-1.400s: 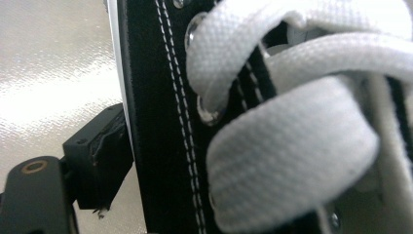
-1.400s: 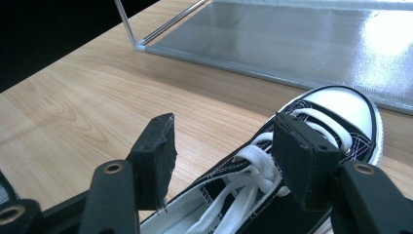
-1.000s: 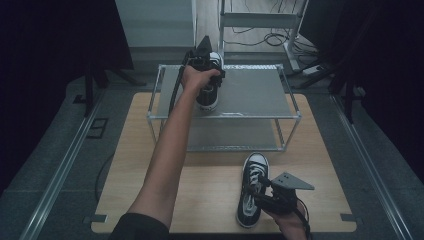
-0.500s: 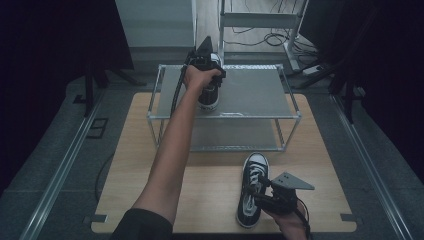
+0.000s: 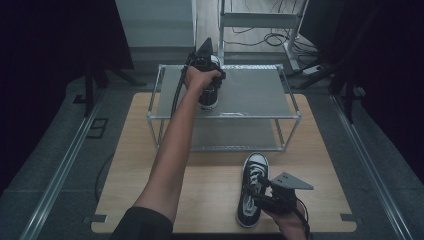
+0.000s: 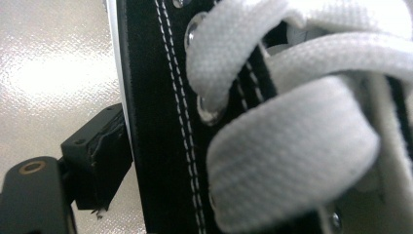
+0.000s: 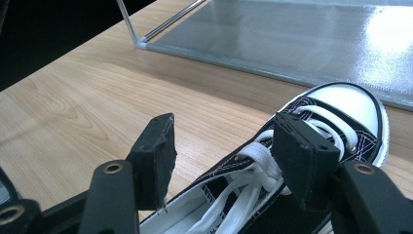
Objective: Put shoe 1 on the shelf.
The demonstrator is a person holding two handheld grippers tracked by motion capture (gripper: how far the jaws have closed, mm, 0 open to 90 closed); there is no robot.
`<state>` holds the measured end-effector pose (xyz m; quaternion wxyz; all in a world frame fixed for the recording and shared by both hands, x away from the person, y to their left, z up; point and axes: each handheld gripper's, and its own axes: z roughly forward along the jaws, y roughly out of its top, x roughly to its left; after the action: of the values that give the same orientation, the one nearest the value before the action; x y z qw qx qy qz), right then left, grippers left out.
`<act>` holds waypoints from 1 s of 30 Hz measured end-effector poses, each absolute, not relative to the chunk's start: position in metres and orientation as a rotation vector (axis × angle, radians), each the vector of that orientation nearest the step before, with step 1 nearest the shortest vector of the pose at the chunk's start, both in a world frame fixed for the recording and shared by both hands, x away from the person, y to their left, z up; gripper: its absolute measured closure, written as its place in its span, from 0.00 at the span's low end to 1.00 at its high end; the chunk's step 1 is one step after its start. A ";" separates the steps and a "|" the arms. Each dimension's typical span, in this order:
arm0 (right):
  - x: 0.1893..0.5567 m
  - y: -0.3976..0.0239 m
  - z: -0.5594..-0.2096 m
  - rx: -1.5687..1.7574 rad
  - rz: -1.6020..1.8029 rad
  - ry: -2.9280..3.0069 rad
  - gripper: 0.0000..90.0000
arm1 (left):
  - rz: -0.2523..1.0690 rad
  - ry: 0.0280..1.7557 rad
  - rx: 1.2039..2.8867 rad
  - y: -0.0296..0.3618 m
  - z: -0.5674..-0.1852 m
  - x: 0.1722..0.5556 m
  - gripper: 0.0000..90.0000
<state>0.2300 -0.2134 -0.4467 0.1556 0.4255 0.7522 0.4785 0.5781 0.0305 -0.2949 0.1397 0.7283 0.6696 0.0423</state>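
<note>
Two black canvas sneakers with white laces, white rubber toe caps and white sole edging are in hand. One sneaker [image 5: 209, 92] stands on the top shelf of a wire-framed rack [image 5: 260, 116], in the upper middle of the high view, its toe pointing toward the lower edge of the frame. The left gripper [image 5: 204, 65] sits over it, with the person's hand wrapped round the gripper body and the forearm stretching up from the bottom of the frame. In the left gripper view, the shoe's black side with two rows of white stitching, metal eyelets and broad flat laces takes up the centre and right; one black finger [image 6: 100, 156] lies at the lower left, against the shoe's outer side, with the shiny shelf surface behind it. The other finger is hidden by the shoe, so whether the fingers press on it cannot be told.

The second sneaker [image 5: 252, 187] lies on the wooden counter [image 5: 130, 165] at the lower right of the high view, just in front of the rack, toe toward the rack. The right gripper [image 5: 260, 192] is at its heel end. In the right gripper view its fingers stand apart, one at either side of the shoe's laced opening [image 7: 243, 195], not pressing on it. The rack's lower shelf shows grey and flat at the top of that view.
</note>
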 end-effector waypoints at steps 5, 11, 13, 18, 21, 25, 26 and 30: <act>0.230 -0.213 -0.447 1.219 1.368 2.156 0.46 | 0.108 1.935 2.105 0.030 -0.296 0.579 0.15; 0.230 -0.213 -0.448 1.219 1.368 2.155 0.46 | 0.100 1.939 2.099 0.031 -0.297 0.579 0.15; 0.231 -0.213 -0.448 1.218 1.367 2.158 0.46 | 0.095 1.938 2.098 0.031 -0.297 0.579 0.15; 0.230 -0.213 -0.448 1.218 1.367 2.160 0.46 | 0.095 1.944 2.085 0.030 -0.297 0.579 0.13; 0.230 -0.213 -0.447 1.217 1.368 2.157 0.46 | 0.107 1.941 2.072 0.031 -0.296 0.578 0.13; 0.230 -0.213 -0.447 1.218 1.365 2.157 0.46 | 0.122 1.909 2.050 0.032 -0.289 0.575 0.11; 0.230 -0.213 -0.447 1.219 1.363 2.159 0.46 | 0.124 1.899 2.049 0.033 -0.287 0.574 0.11; 0.230 -0.212 -0.448 1.216 1.362 2.160 0.46 | 0.138 1.847 2.036 0.034 -0.278 0.569 0.11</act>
<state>0.2300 -0.2118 -0.4476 0.1561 0.4246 0.7543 0.4757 0.5688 0.0338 -0.2783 0.1932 0.7257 0.6585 0.0493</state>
